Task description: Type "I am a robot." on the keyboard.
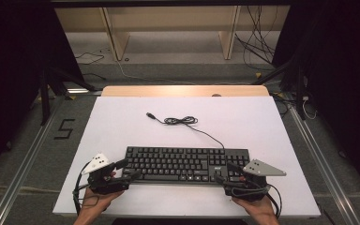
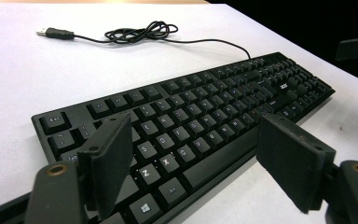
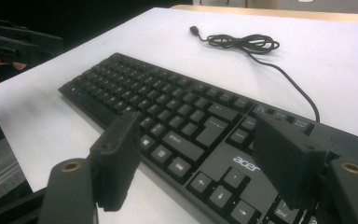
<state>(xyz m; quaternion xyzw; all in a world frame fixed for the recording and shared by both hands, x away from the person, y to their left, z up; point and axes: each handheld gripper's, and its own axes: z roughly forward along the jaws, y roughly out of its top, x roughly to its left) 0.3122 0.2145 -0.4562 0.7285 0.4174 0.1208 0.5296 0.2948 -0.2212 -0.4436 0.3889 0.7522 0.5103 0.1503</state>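
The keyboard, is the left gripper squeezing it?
Apart. In the left gripper view the left gripper hangs open, its jaws wide on either side above the keyboard, neither pad pressing on it.

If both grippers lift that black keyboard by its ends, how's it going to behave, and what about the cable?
The keyboard looks like a long rigid slab, so it probably lifts flat without sagging. Its keys may depress or slip under the jaws. The thin cable, loosely coiled on the table, is floppy and will likely drag behind and uncoil.
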